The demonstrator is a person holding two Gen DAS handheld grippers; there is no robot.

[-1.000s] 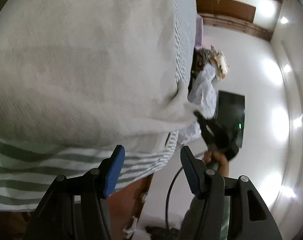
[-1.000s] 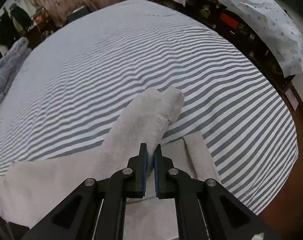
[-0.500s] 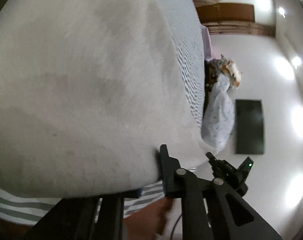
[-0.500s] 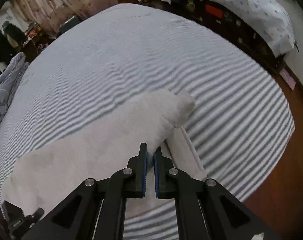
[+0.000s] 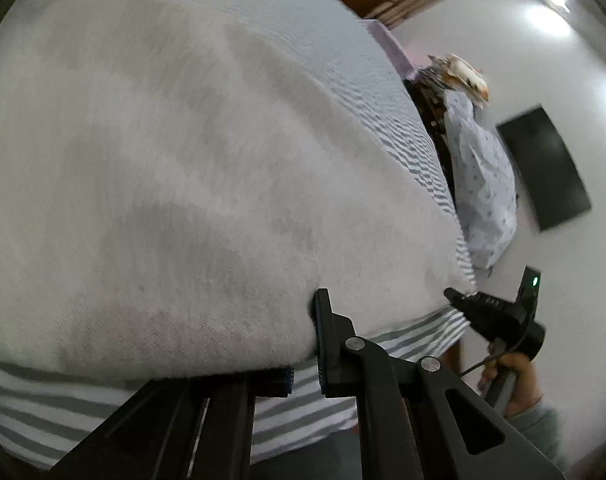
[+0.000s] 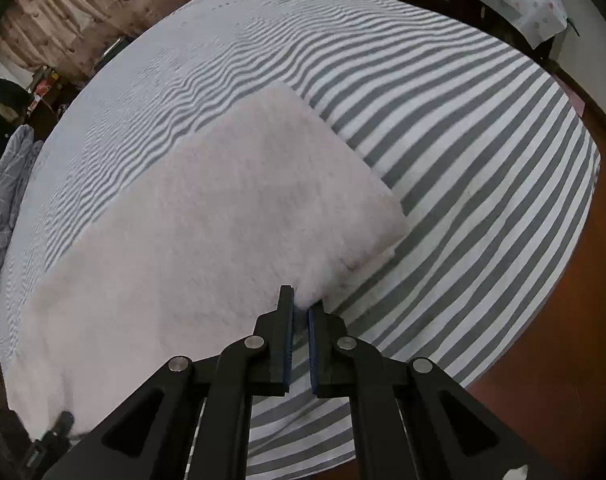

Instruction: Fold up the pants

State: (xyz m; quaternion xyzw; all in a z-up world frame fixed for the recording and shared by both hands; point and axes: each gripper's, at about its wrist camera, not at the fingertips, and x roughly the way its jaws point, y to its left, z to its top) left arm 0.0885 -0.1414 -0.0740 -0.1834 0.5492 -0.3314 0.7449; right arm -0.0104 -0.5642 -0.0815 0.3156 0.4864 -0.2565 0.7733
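Note:
Light grey fleece pants [image 6: 207, 216] lie spread in a broad folded slab on the striped bed [image 6: 463, 128]. My right gripper [image 6: 301, 312] is shut on the pants' near edge close to their right corner. In the left wrist view the pants [image 5: 175, 168] fill most of the frame. My left gripper [image 5: 305, 344] is shut on their near edge, with the fabric draped over its left finger. The right gripper also shows in the left wrist view [image 5: 495, 312], held by a hand at the bed's corner. The left gripper's tip shows in the right wrist view [image 6: 47, 440] at the bottom left.
The grey and white striped sheet [image 5: 423, 152] covers the bed, whose edge runs close to both grippers. A dotted cloth [image 5: 483, 184] covers furniture beside the bed. A dark screen [image 5: 543, 168] hangs on the white wall. Brown floor [image 6: 563, 320] lies to the right. A rumpled quilt [image 6: 7, 200] lies at the far left.
The left gripper went from open to shut on the pants' edge. The raised pant leg held by the right gripper came down and now lies flat over the other layer, near the bed's edge.

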